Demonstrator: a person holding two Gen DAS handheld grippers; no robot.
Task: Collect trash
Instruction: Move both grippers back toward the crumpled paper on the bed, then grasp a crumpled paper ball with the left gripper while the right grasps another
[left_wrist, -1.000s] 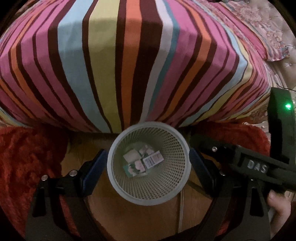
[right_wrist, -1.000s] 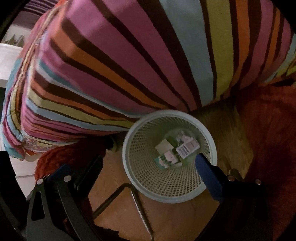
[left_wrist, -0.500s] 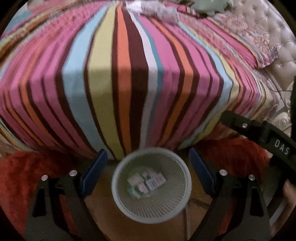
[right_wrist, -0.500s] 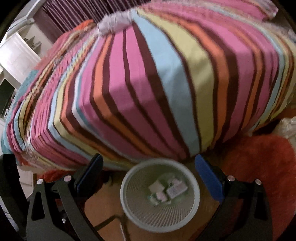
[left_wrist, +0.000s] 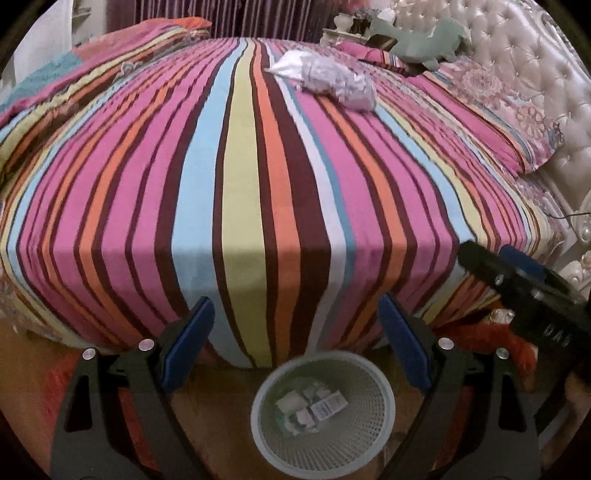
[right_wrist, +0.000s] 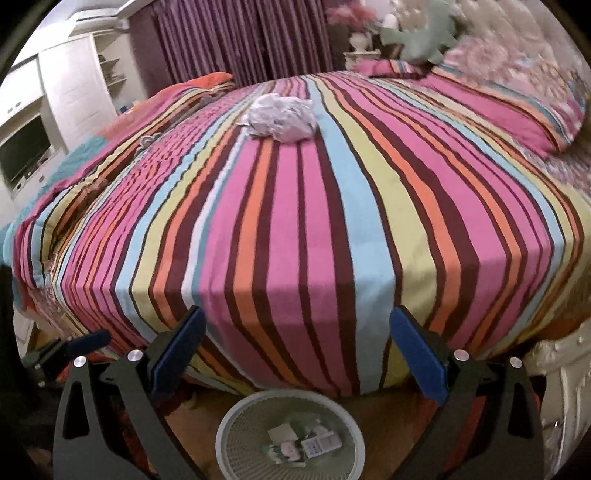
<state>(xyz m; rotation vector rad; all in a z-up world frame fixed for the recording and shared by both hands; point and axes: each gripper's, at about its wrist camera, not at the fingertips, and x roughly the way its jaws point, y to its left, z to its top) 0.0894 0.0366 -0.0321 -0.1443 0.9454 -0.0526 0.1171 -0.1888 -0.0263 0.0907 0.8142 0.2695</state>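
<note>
Beyond white mesh plastic wastebasket (left_wrist: 322, 413), on striped bedspread (left_wrist: 258, 192): crumpled pale plastic bag (left_wrist: 325, 77) | left gripper (left_wrist: 295, 343), right gripper (right_wrist: 297, 349): both spread wide, empty | advised: reach over basket, pinch bag's bulk, lift clear of bedspread.

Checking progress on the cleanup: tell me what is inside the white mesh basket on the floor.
The basket holds a few small cartons and paper scraps lying on its bottom, one with a printed label. What lies beneath those pieces is covered; the near inner wall is hidden by the rim.
</note>
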